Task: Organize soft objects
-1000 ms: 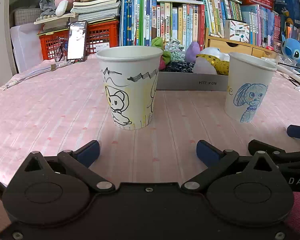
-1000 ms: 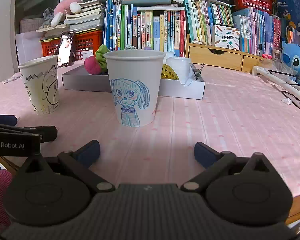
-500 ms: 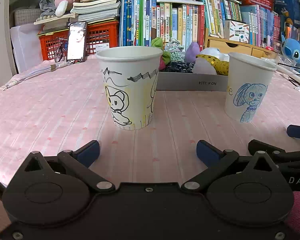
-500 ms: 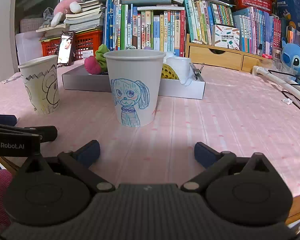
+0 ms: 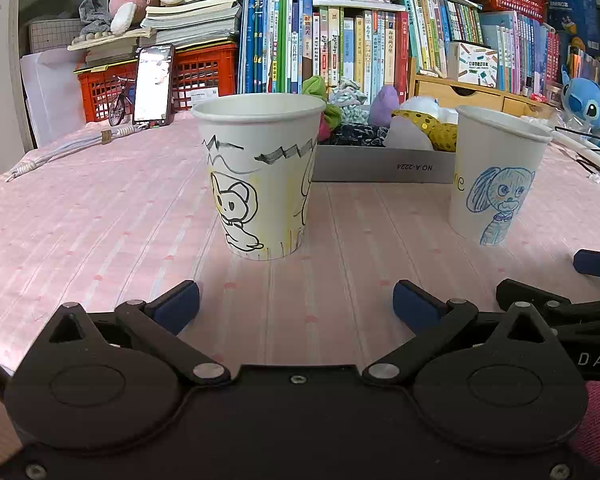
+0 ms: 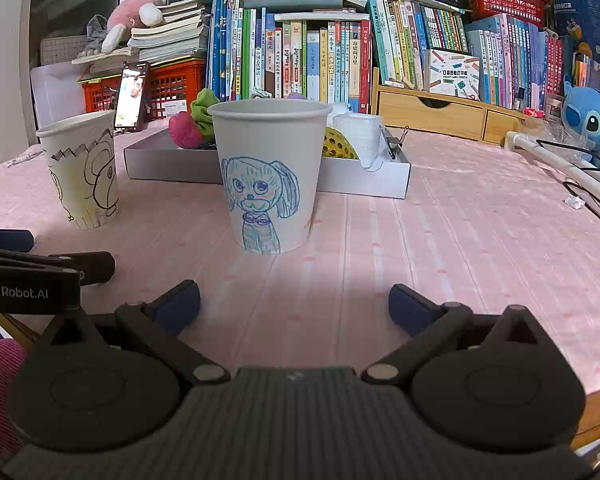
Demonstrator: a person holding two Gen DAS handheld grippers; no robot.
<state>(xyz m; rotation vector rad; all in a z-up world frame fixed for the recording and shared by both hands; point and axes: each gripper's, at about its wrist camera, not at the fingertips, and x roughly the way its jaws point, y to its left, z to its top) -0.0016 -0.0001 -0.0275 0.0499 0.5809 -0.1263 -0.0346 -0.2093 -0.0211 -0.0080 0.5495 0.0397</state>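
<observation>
A paper cup with a yellow animal drawing (image 5: 260, 176) stands on the pink tablecloth in front of my left gripper (image 5: 296, 304), which is open and empty. A paper cup with a blue dog drawing (image 6: 268, 176) stands in front of my right gripper (image 6: 294, 302), also open and empty. Behind both cups a shallow grey box (image 5: 380, 166) holds several soft objects: green and pink scrunchies (image 6: 192, 120), a purple one (image 5: 384, 100), a yellow sequinned one (image 5: 432, 128). The blue-dog cup also shows in the left wrist view (image 5: 496, 176), and the yellow cup in the right wrist view (image 6: 82, 168).
Books (image 5: 340, 44), red crates (image 5: 204, 76) and a propped phone (image 5: 154, 86) line the back. A wooden drawer unit (image 6: 432, 116) and a blue plush (image 6: 588, 120) stand at right. White cables (image 6: 552, 152) lie at the table's right side, a cord (image 5: 72, 148) at left.
</observation>
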